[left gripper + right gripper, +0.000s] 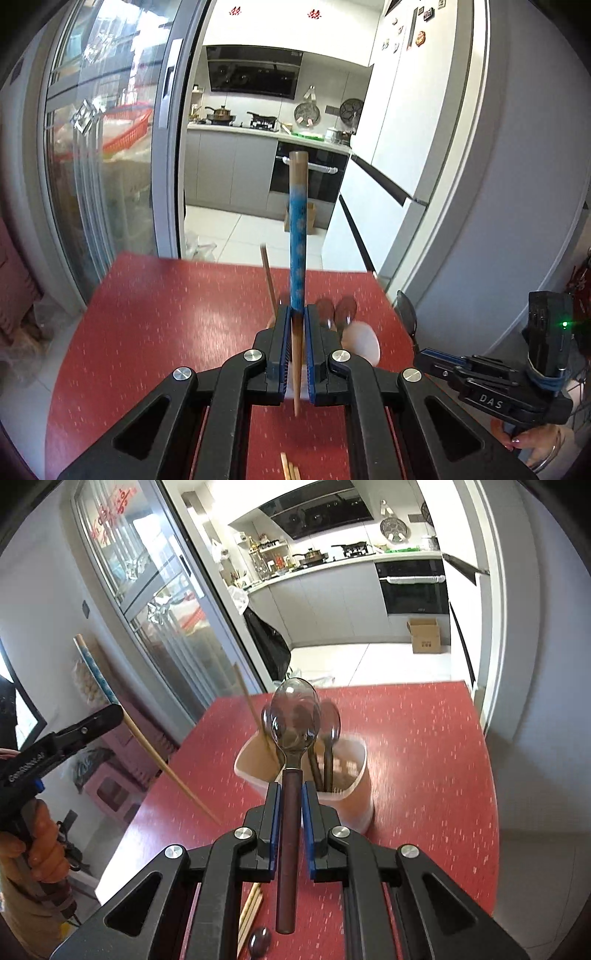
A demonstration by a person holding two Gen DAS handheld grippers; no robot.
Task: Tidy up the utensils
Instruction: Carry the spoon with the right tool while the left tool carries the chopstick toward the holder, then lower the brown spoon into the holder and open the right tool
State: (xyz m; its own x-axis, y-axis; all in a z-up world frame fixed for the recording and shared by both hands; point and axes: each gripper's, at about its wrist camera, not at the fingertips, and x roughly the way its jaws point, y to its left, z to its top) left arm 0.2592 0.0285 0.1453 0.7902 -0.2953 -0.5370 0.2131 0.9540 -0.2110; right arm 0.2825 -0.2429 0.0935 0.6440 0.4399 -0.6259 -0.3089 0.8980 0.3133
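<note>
Crowding is my worry: the right claw holds a spoon, and the cup ahead already carries spoons. My left claw pinches a chopstick near its thin end, so it may tilt and slip.

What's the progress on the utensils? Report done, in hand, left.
Done: the container on the red table already holds several spoons and a chopstick.
In hand: the left gripper has its jaws shut on a blue-banded chopstick; the right gripper grips a spoon above the container.
Left: loose chopsticks and another spoon lie on the table.
</note>
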